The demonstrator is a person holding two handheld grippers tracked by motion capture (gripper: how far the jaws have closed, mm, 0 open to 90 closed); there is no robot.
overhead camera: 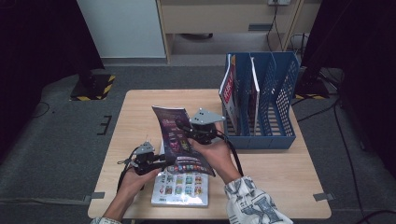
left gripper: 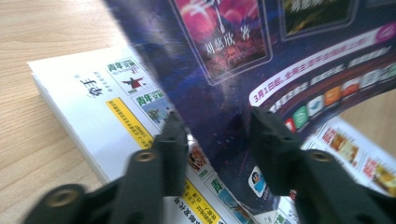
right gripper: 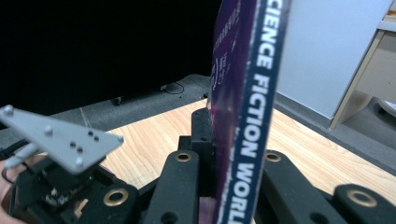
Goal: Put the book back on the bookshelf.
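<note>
Four magazines (overhead camera: 180, 140); one file rack (overhead camera: 280, 100)

Looked like a lab / recording room w/ office bits. Small wooden table (overhead camera: 140, 107) stood on grey carpet (overhead camera: 56, 135); tape marks on floor (overhead camera: 95, 196); black curtains (overhead camera: 37, 37) both sides. Hazard-striped stand base (overhead camera: 93, 86), loose cables (overhead camera: 336, 116), blue file rack (overhead camera: 261, 100), wooden desk (overhead camera: 224, 18) behind.

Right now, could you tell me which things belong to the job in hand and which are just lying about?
In the job:
- purple magazine
- right gripper, clamped on its spine
- left gripper, jaws astride its lower edge
- blue file rack

Lying about:
- white magazine, flat on the table
- yellow-striped base on the floor
</note>
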